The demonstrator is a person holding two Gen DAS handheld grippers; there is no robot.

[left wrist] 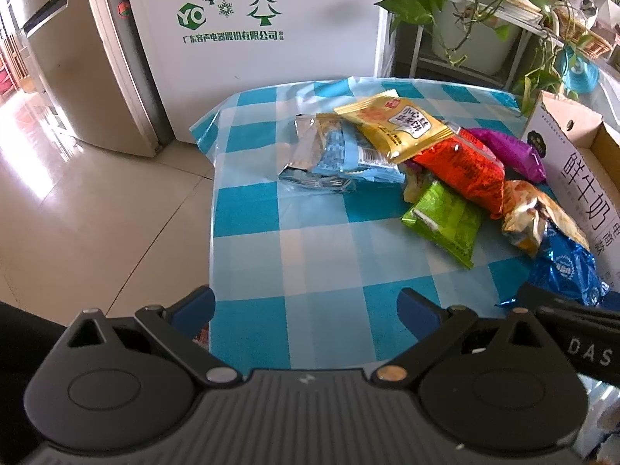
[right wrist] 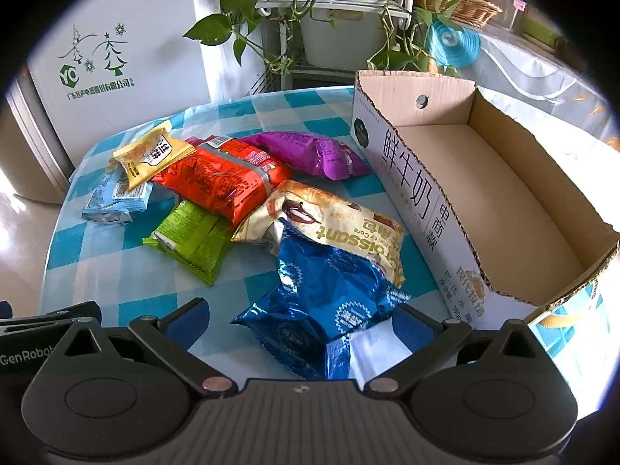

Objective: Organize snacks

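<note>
Several snack packets lie piled on a blue-and-white checked tablecloth (left wrist: pixel 310 263): a yellow one (left wrist: pixel 391 124), a red one (left wrist: pixel 465 166), a purple one (left wrist: pixel 511 151), a green one (left wrist: pixel 445 224), pale blue ones (left wrist: pixel 341 155), a croissant pack (right wrist: pixel 333 217) and a shiny blue packet (right wrist: pixel 325 302). An empty open cardboard box (right wrist: pixel 503 178) stands to their right. My left gripper (left wrist: pixel 306 306) is open over bare cloth at the near edge. My right gripper (right wrist: pixel 302 317) is open, with the shiny blue packet lying between its fingers.
A white appliance with green tree prints (left wrist: pixel 252 38) and a steel fridge (left wrist: pixel 69 69) stand behind the table. A plant rack with trailing leaves (right wrist: pixel 329 11) is at the back right. Tiled floor (left wrist: pixel 77 209) lies to the left of the table edge.
</note>
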